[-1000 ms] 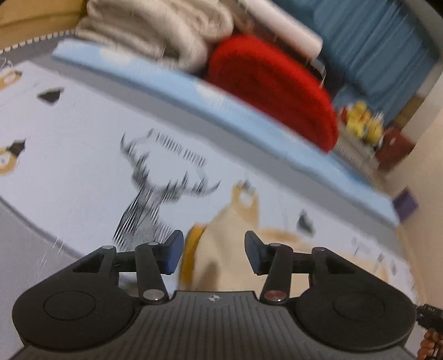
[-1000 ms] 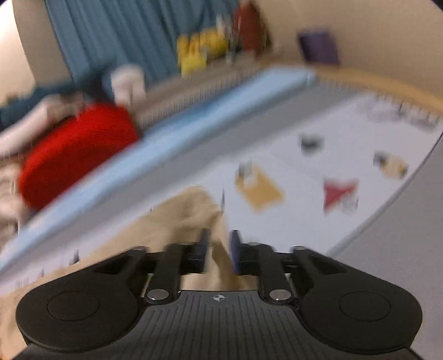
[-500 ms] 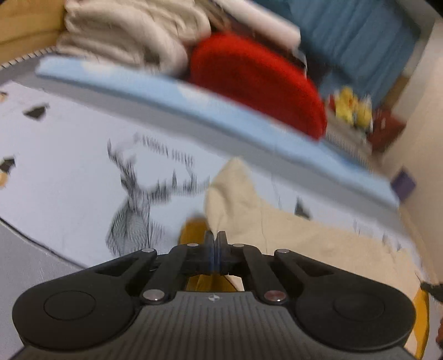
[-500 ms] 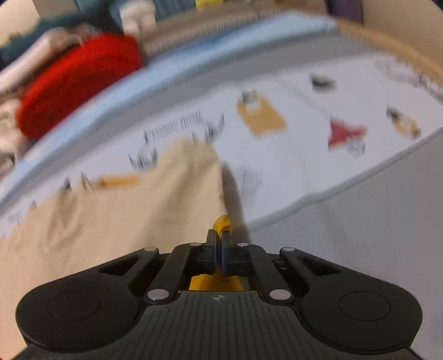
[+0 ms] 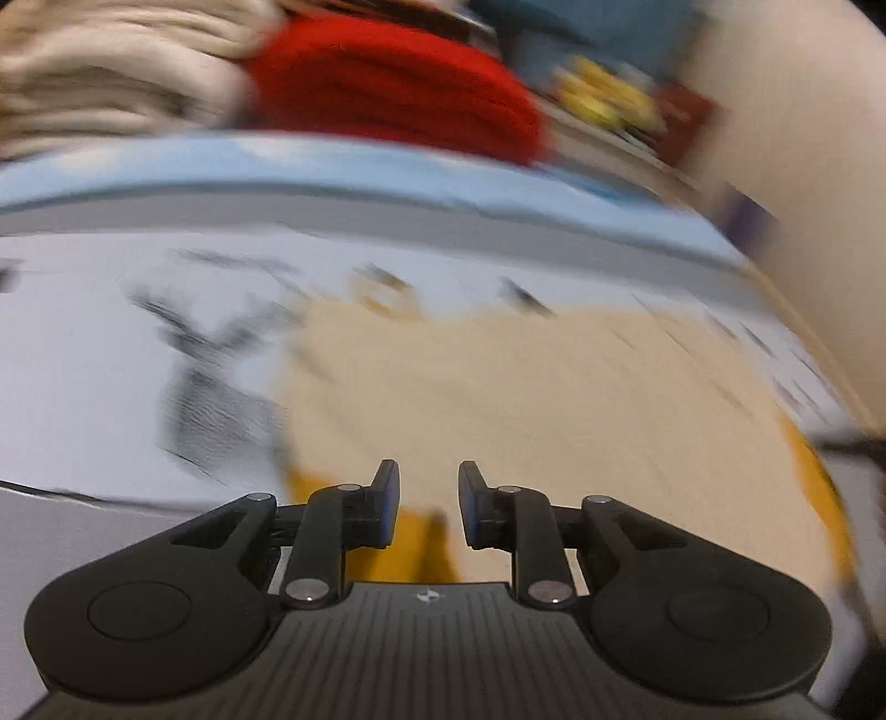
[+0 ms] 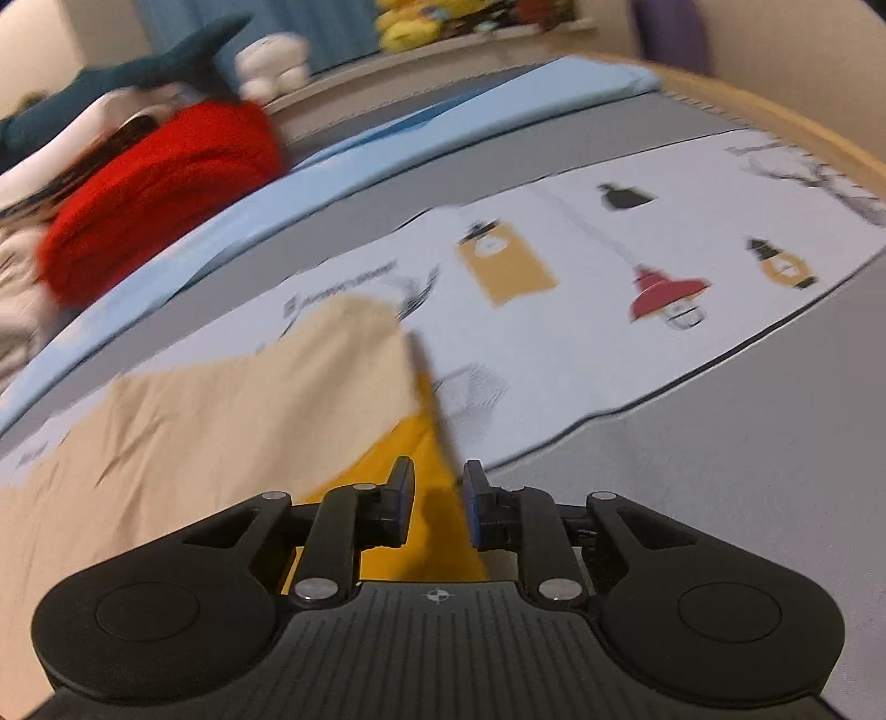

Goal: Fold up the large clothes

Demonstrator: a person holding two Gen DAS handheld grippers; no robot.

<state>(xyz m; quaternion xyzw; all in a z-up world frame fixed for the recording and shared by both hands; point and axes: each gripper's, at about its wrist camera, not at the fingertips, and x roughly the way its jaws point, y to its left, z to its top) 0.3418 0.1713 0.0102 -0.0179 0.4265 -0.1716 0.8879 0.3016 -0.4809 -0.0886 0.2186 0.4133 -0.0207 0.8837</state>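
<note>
A large beige garment (image 5: 526,399) with a yellow-orange underside lies spread flat on the printed white sheet (image 5: 83,354); it also shows in the right wrist view (image 6: 221,421). My left gripper (image 5: 428,501) is open and empty, just above the garment's near left edge. My right gripper (image 6: 437,507) is open and empty, over the yellow near right corner (image 6: 410,459) of the garment. The left wrist view is blurred by motion.
A red knit item (image 5: 387,83) and a pile of pale folded cloth (image 5: 111,72) sit beyond a light blue strip (image 5: 332,166) at the back. Grey mat (image 6: 720,454) lies at the near right. Yellow toys (image 6: 421,22) stand on a far shelf.
Both grippers were shut on the garment's corners half a second ago; now both are open. The garment, earlier bunched, now lies spread flat.
</note>
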